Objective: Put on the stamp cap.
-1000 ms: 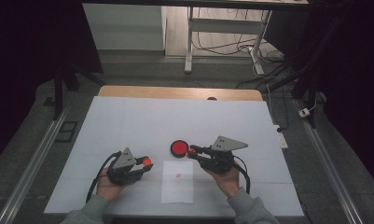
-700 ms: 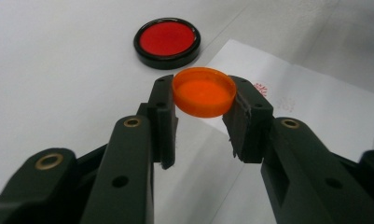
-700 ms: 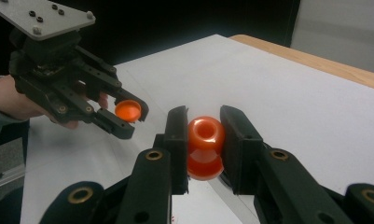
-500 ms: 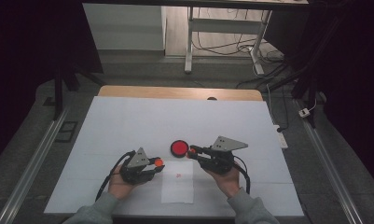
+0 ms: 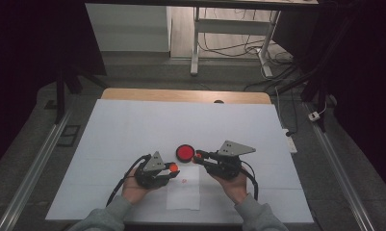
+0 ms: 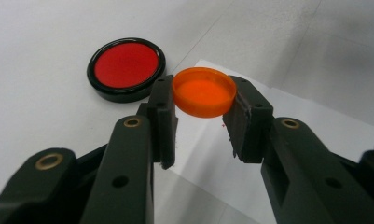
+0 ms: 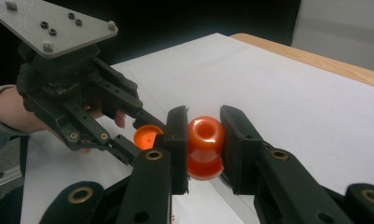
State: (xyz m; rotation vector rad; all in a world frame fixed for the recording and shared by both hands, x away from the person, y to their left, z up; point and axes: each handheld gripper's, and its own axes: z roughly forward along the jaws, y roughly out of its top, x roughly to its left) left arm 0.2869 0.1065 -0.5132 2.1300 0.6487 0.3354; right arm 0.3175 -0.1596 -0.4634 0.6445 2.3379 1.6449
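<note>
Holding things with both tongs, you keep your left tongs (image 6: pixel 201 109) clenched on the orange cap (image 6: pixel 204 91) above the white paper (image 5: pixel 183 195). Your right tongs (image 7: pixel 203 140) squeeze the orange bottle (image 7: pixel 204 147), just right of the red disc (image 5: pixel 185 153) on the counter (image 5: pixel 133 125).

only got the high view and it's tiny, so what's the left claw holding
Observer: The left claw is shut on an orange cap, a shallow round lid gripped by its rim.
Operator: and the right one
Observer: The right claw is shut on an orange stamp, a waisted knob with a dimple in its top.
Operator: what's under the cap
Observer: In the left gripper view it hangs over a white paper slip, with the red ink pad in its black rim lying beside it on the table.
</note>
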